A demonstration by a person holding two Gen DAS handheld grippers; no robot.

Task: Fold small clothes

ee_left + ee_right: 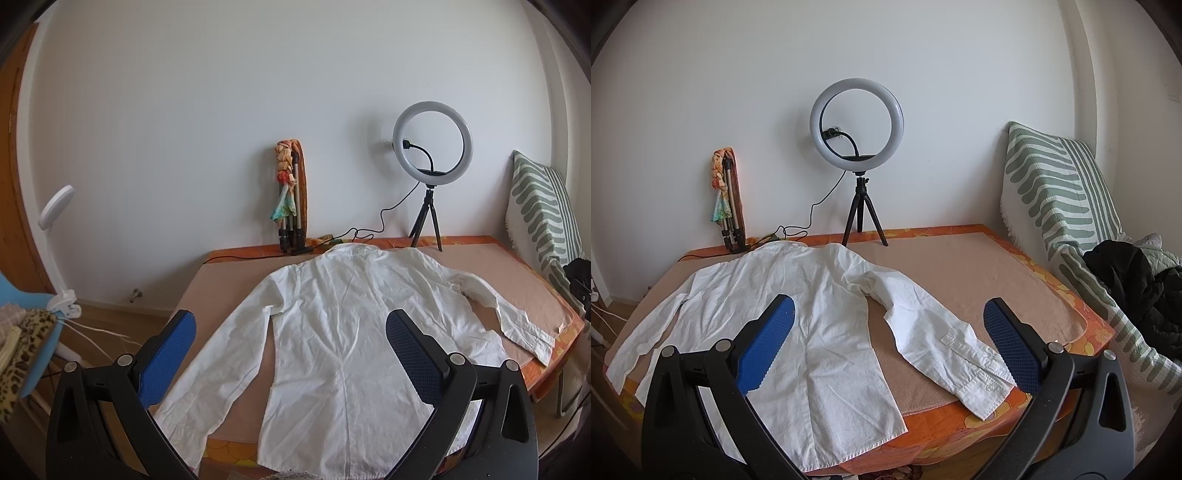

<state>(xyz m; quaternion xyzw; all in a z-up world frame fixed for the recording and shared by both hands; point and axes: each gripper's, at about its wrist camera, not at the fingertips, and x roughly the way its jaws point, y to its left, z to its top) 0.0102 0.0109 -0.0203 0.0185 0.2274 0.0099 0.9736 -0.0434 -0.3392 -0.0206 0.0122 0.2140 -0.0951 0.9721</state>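
1. 2 hand-held grippers are hovering above a white long-sleeved shirt [332,332] that is lying flat, back side up, on a peach-covered table [979,266]; its collar is pointing toward the far wall and its hem is hanging near the front edge.
2. The left gripper [291,358] is spreading its blue pads wide over the shirt's body and left sleeve, gripping nothing; the right gripper [890,343] is likewise standing wide apart, its right pad just beside the right sleeve cuff [982,384].
3. Folding is not yet looking started; the likely first step is pinching each sleeve near its cuff and bringing it across the back; pinching only 1 layer and keeping the cloth taut is probably giving a neater crease.
4. A ring light on a tripod [857,125] is standing behind the collar, well apart.
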